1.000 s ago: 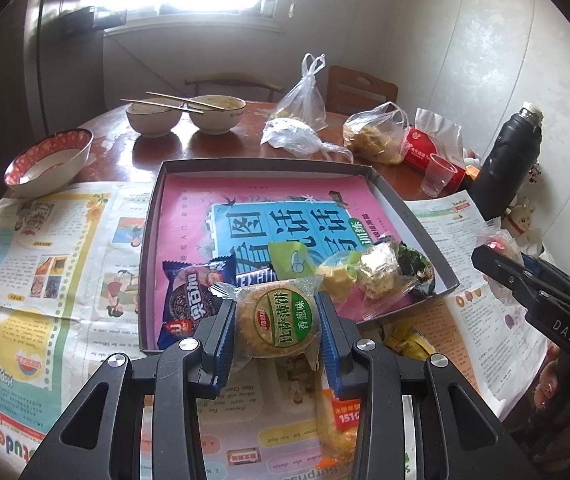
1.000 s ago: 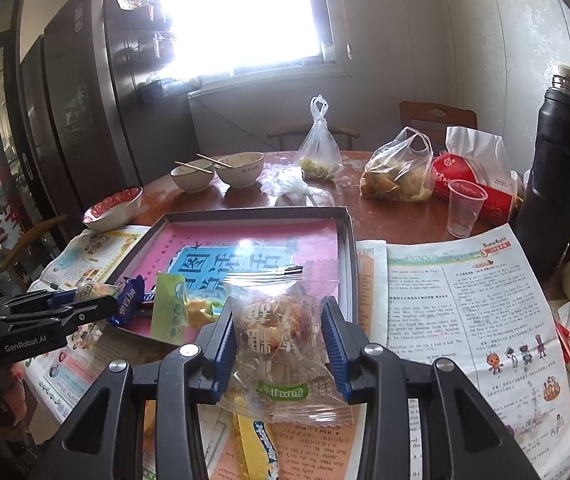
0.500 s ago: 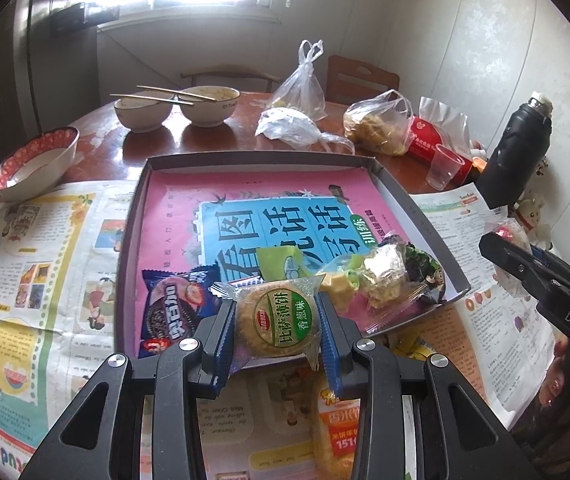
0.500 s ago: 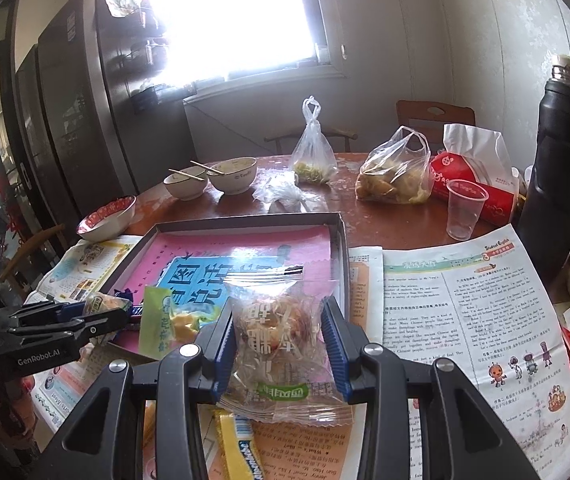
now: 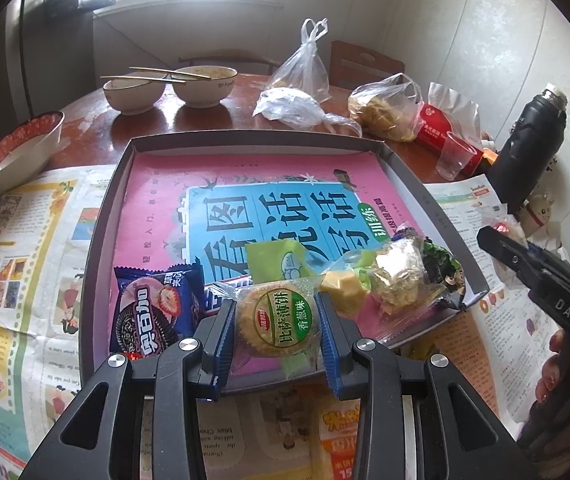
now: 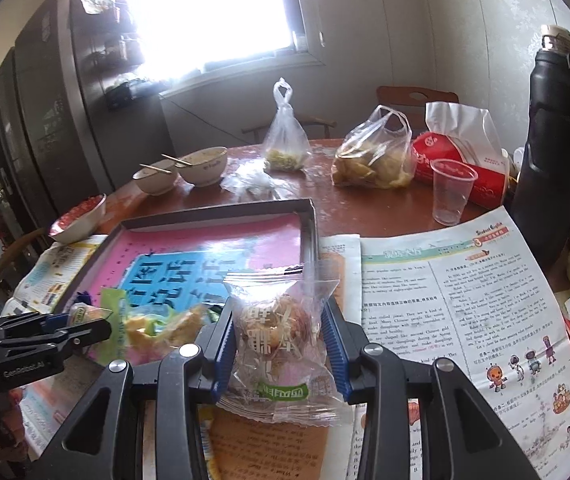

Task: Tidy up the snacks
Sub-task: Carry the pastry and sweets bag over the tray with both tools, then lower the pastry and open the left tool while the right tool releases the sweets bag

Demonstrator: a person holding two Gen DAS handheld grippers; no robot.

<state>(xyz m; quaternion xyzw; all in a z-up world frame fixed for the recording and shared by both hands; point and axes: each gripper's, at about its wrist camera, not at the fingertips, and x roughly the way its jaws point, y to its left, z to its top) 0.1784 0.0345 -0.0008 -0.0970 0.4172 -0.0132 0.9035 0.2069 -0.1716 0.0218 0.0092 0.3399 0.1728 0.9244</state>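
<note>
Both grippers loaded. Left gripper [image 5: 277, 332] clamps the round cracker pack [image 5: 277, 322], hanging right over the tray's [image 5: 103, 216] near edge; tray floor lies just ahead and below. Right gripper [image 6: 279, 340] pinches a clear pastry bag [image 6: 281, 332], off the tray's right corner, over newspaper [image 6: 445, 280]; tray sits ahead-left. Left is nearer, I reckon.

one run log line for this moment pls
left gripper: shut on green-label cracker pack | right gripper: shut on clear pastry pack | tray: several snacks inside
</note>
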